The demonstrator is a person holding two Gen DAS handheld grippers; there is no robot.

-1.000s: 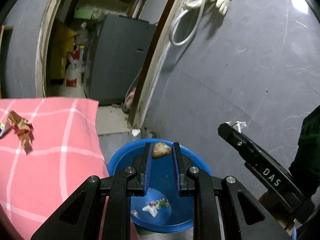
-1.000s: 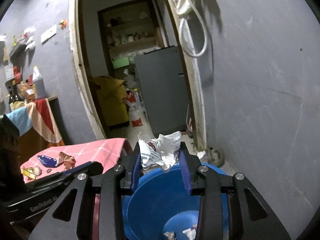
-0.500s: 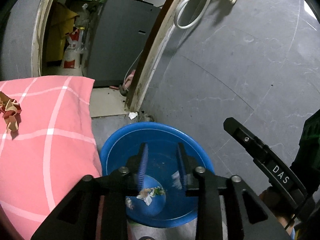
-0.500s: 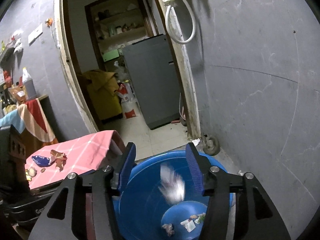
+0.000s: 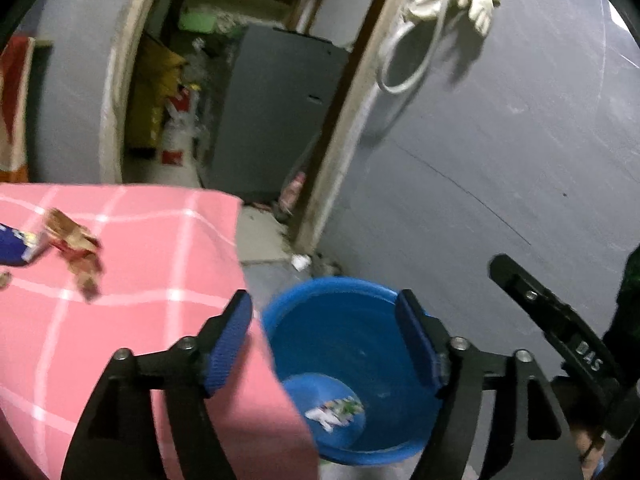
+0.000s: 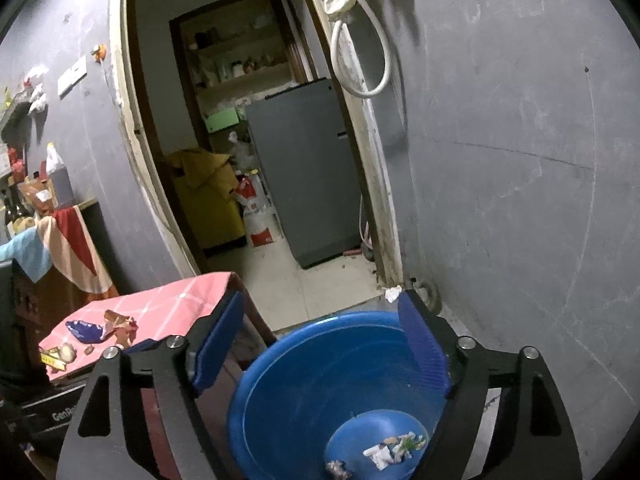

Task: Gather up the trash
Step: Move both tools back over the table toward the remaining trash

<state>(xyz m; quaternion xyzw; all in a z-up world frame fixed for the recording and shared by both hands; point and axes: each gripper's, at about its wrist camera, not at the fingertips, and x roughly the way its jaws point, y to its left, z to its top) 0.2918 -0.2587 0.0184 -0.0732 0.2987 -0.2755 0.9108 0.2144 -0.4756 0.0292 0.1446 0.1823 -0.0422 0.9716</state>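
Note:
A blue plastic bucket (image 5: 360,328) stands on the floor beside the table and also shows in the right wrist view (image 6: 320,380). Crumpled wrappers and scraps (image 6: 394,446) lie at its bottom, also seen in the left wrist view (image 5: 336,412). My left gripper (image 5: 326,344) is open and empty above the bucket's rim and the table corner. My right gripper (image 6: 320,348) is open and empty above the bucket. On the pink checked tablecloth (image 5: 140,264) lie a brown-red wrapper (image 5: 74,248) and a blue wrapper (image 5: 14,244), also seen in the right wrist view (image 6: 86,330).
A grey wall (image 5: 500,140) rises right behind the bucket. An open doorway (image 6: 248,140) leads to a room with a grey cabinet (image 6: 308,168). A hose and gloves (image 5: 440,12) hang on the door frame. A paper scrap (image 6: 393,293) lies on the floor.
Both grippers opened and let their trash fall into the bucket: the left dropped a brownish lump, the right a crumpled white wrapper. The left gripper has shifted left toward the table.

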